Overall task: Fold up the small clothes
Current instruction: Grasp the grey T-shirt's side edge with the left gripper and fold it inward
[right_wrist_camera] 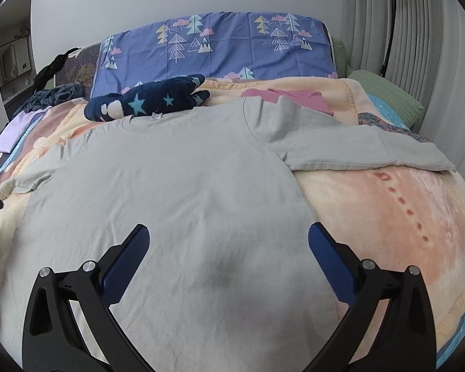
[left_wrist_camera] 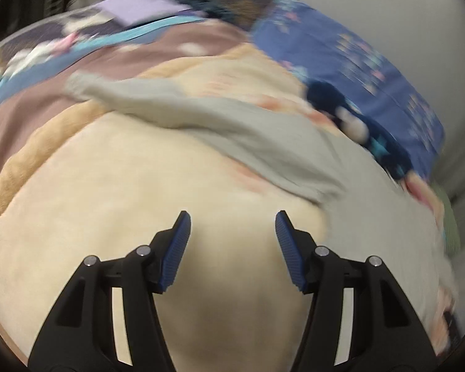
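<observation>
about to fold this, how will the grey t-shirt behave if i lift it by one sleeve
The grey t-shirt looks thin and limp: it follows the bumps of the blanket and its sleeve lies creased, so it will likely drape and sag rather than hold shape. It probably weighs little. The fleecy blanket may drag on it, so it could bunch if pushed.

Left wrist view motion-blurred; grey T-shirt [right_wrist_camera: 170, 179] hem cut off below.

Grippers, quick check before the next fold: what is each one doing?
Left gripper: open, holding nothing, over the blanket.
Right gripper: open, holding nothing, above the shirt.
</observation>
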{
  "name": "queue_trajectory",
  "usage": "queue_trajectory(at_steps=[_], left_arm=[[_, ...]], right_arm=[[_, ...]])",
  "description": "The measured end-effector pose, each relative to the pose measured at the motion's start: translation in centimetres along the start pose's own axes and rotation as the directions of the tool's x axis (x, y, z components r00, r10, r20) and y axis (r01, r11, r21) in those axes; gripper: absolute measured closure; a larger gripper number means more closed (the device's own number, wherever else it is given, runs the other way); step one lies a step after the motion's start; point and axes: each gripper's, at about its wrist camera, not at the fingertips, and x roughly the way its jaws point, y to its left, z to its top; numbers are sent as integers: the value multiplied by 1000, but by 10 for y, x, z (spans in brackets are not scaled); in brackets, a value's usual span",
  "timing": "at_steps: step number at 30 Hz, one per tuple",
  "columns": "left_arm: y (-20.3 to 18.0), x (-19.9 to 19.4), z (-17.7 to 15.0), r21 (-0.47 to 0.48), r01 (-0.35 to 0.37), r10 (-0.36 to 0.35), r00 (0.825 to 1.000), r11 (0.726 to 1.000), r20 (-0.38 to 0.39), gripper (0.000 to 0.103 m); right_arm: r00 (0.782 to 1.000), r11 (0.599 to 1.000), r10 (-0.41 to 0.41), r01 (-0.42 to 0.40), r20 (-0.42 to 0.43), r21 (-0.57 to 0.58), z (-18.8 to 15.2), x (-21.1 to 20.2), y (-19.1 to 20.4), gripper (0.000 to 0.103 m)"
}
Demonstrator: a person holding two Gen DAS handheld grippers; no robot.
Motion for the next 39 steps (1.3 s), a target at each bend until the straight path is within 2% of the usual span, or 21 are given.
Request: queue_trajectory(at_steps=[2,4,8,13,14,15,16,17,19,21,23,25,27,30,31,32,33,34,35,38,39], left_arm=[[41,7,19,-130,-15,16,1000,991,6,42],[76,14,37,-246,-17,22,1000,969,17,36],[107,38,74,-331,5,8,999,944,39,28],[130,72,118,-437,-9,36,998,899,53,28],[131,75,123,-453,-4,35,998,892,60,30],[130,76,127,-459,0,40,996,888,78,37],[127,78,133,-446,11,37,994,895,99,74],[122,80,139,-410,30,13,995,912,104,99],[105,75,148,-380,36,11,993,924,121,99],[73,59,156,-299,89,-37,984,950,175,99],[18,36,159,-151,135,-102,972,979,211,99],[-43,17,155,-1,196,-191,957,981,220,99],[-115,0,138,174,263,-295,936,949,194,98],[-209,-8,94,382,309,-379,917,871,122,95],[-234,-6,77,429,324,-397,914,843,90,90],[-259,0,58,469,343,-412,910,814,49,78],[-278,6,41,502,363,-421,907,785,3,70],[-298,15,20,536,375,-417,908,757,-46,49],[-308,22,3,563,372,-406,911,738,-70,37],[-324,36,-36,645,359,-366,922,674,-131,36],[-322,39,-41,654,356,-358,924,667,-138,36]], right_arm=[[1000,1000,-13,13,-10,-7,0,2,2,1],[999,999,-32,31,-17,-20,1,4,5,1],[998,998,-57,56,-25,-35,3,6,12,1],[996,995,-78,76,-33,-58,5,8,20,1],[996,995,-81,79,-34,-62,5,8,21,1],[996,994,-87,84,-35,-67,5,9,21,1],[995,994,-90,88,-36,-67,6,10,21,1],[995,994,-94,92,-38,-67,7,11,21,1],[994,993,-100,97,-41,-63,7,13,19,1],[994,993,-102,100,-43,-56,8,16,17,1],[994,994,-100,98,-50,-43,8,22,13,1],[994,996,-90,89,-61,-23,8,27,10,1],[995,997,-80,80,-63,-9,8,29,7,1],[995,997,-77,77,-61,7,7,30,0,1],[995,997,-77,78,-63,15,6,30,-5,1],[995,997,-79,81,-64,22,6,30,-8,1],[994,996,-83,85,-65,29,5,30,-13,1],[994,995,-90,92,-65,39,4,30,-20,1],[993,994,-96,100,-66,49,3,29,-26,1],[992,992,-105,109,-65,68,2,28,-42,1],[992,992,-105,109,-64,70,2,27,-46,1]])
